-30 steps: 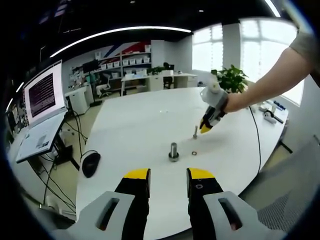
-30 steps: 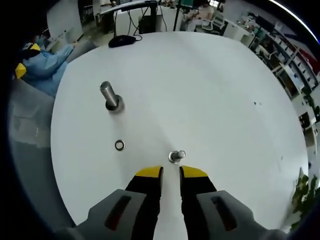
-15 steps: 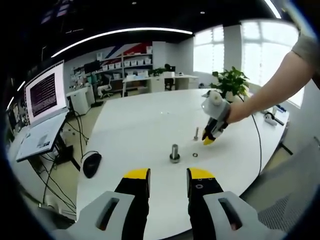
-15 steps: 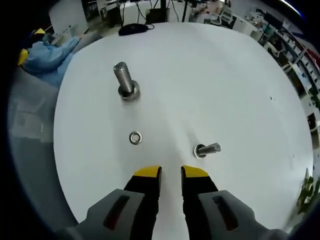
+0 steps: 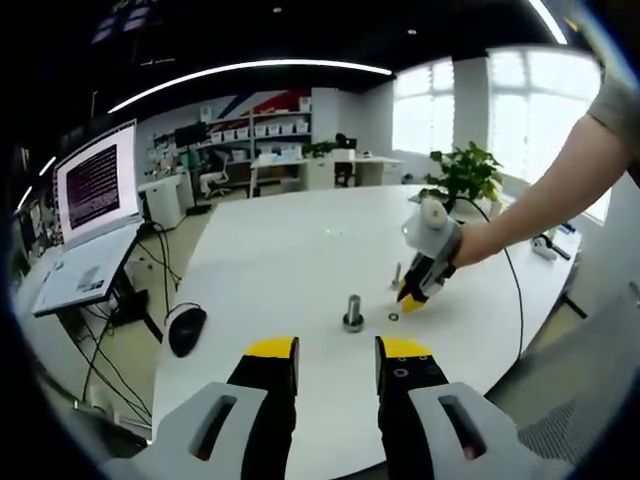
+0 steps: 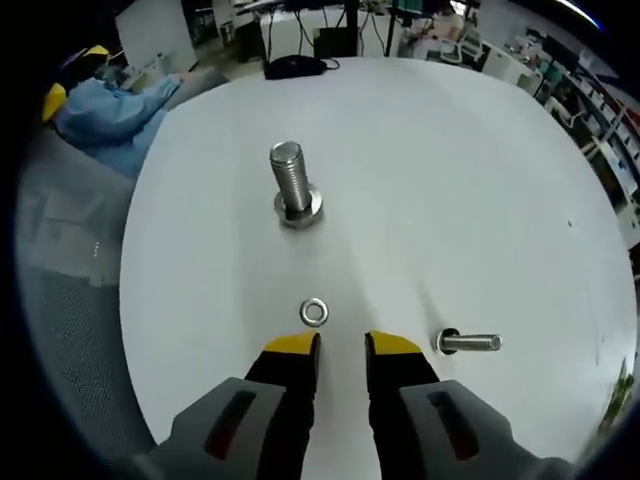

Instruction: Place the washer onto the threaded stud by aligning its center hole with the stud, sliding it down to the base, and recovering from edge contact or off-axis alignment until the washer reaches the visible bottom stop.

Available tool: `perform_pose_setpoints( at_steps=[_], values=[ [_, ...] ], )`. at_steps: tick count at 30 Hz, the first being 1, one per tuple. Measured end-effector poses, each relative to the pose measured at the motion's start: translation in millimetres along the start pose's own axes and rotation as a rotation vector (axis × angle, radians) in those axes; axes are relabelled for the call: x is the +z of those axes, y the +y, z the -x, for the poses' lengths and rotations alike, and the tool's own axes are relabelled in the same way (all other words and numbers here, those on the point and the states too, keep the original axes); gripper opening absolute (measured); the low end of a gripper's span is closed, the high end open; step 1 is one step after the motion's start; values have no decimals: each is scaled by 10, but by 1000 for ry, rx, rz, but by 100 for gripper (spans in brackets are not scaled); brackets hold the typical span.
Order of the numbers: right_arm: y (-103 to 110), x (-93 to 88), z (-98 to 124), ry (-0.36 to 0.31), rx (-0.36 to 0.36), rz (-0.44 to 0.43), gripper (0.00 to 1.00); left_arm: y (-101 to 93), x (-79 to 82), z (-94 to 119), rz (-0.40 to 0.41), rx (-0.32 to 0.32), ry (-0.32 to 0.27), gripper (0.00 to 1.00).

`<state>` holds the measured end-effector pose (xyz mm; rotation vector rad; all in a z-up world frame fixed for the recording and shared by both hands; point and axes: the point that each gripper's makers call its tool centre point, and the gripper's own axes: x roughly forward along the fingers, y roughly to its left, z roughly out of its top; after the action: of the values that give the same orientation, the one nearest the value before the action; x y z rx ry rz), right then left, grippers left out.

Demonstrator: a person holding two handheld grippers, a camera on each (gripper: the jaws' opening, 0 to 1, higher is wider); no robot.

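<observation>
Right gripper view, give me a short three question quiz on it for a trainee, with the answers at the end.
1. True or false: the washer is already on the large upright bolt.
2. Which lies closer to the tips of the right gripper: A, the washer; B, the large upright bolt; C, the computer mouse?
3. Fill in: the small bolt stands to the ____ of the gripper's jaws in this view.

Key
1. False: it lies flat on the white table, apart from the bolt.
2. A.
3. Right.
</observation>
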<state>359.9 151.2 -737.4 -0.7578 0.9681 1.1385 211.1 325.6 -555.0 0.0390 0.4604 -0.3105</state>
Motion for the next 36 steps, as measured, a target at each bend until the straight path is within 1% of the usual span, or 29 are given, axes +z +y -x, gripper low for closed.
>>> perform_pose_setpoints(
  at_steps=[2,5,11,12,15,17,21,25,26,29,30,32,33,36],
  values=[
    [-6,2,-16,0,3,5,21,9,14,2,6,1,-8,30],
    [21,17,-15,-5,9,6,21,8,0,-3,5,1,0,30],
    [146,30,-84,-9,51,32,22,-3,-7,-8,0,-1,6,29],
    [150,51,-80,-19,43,42,22,-3,4,-5,5,-1,0,29],
    [154,80,-97,-25,44,33,22,6,-9,-5,6,1,5,29],
    [161,97,-101,-20,35,63,22,2,-4,-5,5,0,3,29],
    [168,115,-120,-22,50,100,20,1,-18,-8,-3,1,10,29],
    [203,117,-126,-23,62,132,16,7,-15,-4,-1,2,8,29],
    [203,119,-126,-15,61,140,16,6,-11,-3,0,2,6,29],
    [186,127,-131,34,72,112,16,7,-13,-2,-1,2,7,29],
    [185,127,-132,51,74,115,16,5,-11,-2,0,1,6,29],
    [186,114,-133,107,74,152,15,-1,-11,-3,-1,0,6,29],
    [187,107,-130,149,68,181,15,-4,-12,-4,-2,-1,7,29],
    [205,117,-139,223,59,193,15,-8,-13,-4,-3,-2,7,29]
  ],
)
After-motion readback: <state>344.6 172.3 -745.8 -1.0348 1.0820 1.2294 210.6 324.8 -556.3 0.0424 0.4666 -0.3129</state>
